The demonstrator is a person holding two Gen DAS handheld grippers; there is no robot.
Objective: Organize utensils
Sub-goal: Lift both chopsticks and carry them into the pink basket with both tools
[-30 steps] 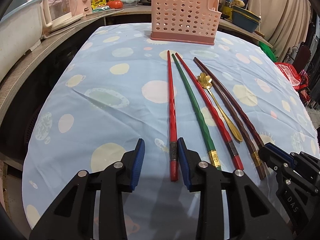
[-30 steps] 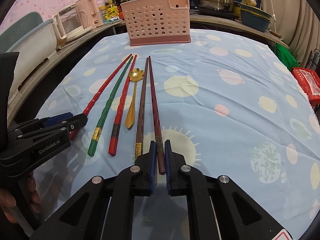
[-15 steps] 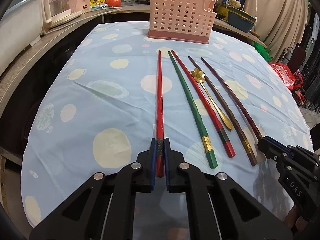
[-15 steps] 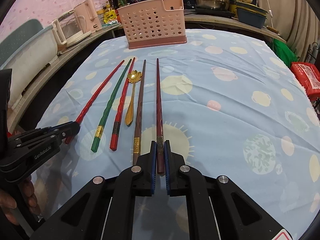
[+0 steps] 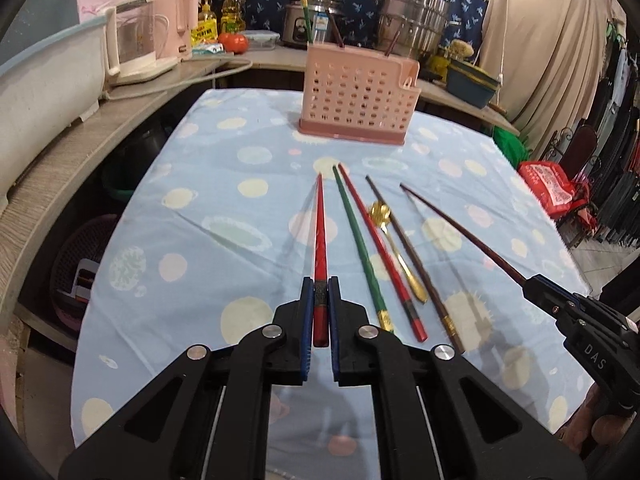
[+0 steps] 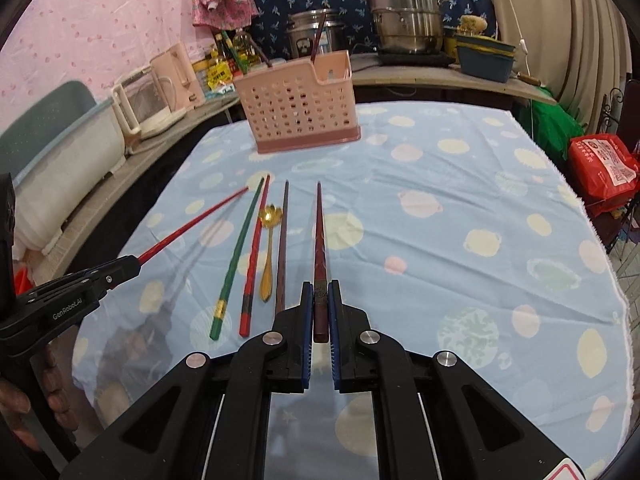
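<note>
Red, tapered chopstick [image 5: 320, 240] clenched in left claw [image 5: 320, 300]; right claw [image 6: 320, 300] grips a slim maroon chopstick [image 6: 319, 236].

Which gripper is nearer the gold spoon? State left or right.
Roughly level; right looks slightly nearer. The right gripper, shut on a dark red chopstick, has only the brown chopstick between it and the gold spoon; the left gripper has two.

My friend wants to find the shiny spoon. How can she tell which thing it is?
Start at the pink holed basket at the far end of the blue spotted tablecloth, then look nearer, to the row of long sticks. The gold spoon lies between a red chopstick and a brown chopstick, shorter than both, with a flower-shaped bowl.
</note>
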